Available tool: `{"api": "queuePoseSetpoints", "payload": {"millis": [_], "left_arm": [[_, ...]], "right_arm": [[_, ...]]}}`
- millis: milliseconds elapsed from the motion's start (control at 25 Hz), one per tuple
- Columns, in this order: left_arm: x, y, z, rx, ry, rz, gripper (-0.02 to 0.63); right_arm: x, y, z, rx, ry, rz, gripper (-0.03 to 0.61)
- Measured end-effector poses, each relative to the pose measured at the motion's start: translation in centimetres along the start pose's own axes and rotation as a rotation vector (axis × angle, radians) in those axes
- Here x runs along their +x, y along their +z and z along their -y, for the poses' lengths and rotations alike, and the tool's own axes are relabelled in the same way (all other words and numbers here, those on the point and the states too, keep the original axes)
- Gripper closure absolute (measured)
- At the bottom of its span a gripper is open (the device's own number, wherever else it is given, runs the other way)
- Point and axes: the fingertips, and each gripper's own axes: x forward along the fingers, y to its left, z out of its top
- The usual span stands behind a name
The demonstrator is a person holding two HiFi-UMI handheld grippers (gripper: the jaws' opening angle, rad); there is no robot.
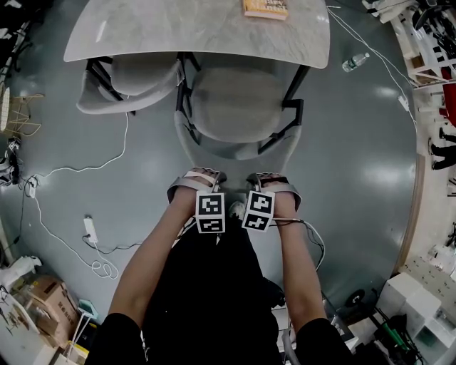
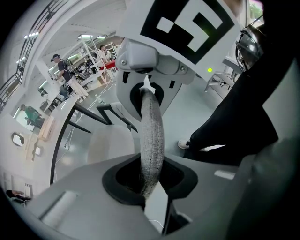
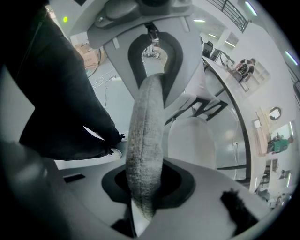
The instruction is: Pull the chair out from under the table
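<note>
A: Starting at the left gripper [image 2: 151,182]: holding anything?

B: Clamping, yes. Squeezing the speckled grey backrest rim [image 2: 152,136] between jaws drawn nearly together. Not making out the pad faces, though; losing them behind the fabric where the rim is dipping into the dark notch.

A: And the right gripper [image 3: 145,183]?

B: Doing the same farther along that rim [image 3: 146,136], pinching it just as narrowly. Also catching each other: showing the right gripper with its marker cube at the top of the left gripper view, and the left gripper's pale housing at the top of the right gripper view.

A: Placing the task's thing where, going by the head view?

B: Finding the chair [image 1: 239,107] straight ahead of the person, backrest nearest, far edge of the seat tucked under the near edge of the table [image 1: 178,32]. Holding both grippers side by side on the top middle of the backrest. Not seeing the fingertips from above, nor the chair's feet below the seat.

A: Anything appearing in one view only?

B: From above only: a second chair [image 1: 128,75] pushed under the table at the left, a book [image 1: 266,7] cut off by the top edge, a bottle [image 1: 355,63] lying on the floor at the right, white cables [image 1: 78,167] trailing at the left. From the left gripper view only: distant people [image 2: 58,70] by shelving, too small for detail, and a white shoe [image 2: 183,144] on the floor.
</note>
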Motion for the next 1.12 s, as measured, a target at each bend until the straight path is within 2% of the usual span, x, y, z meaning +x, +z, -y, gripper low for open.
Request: {"api": "queuePoseSetpoints", "payload": {"millis": [920,1120], "left_arm": [[-1.0,2.2,9.6,-0.017,0.004,0.001,0.532],[-1.2,2.0,10.3,0.002,0.015,0.005,0.531]], "right_arm": [[-1.2,-0.2,-9.8,-0.008,0.000,0.004,0.505],[-1.2,0.1,-10.7,0.009,-0.013,0.000,0.505]]}}
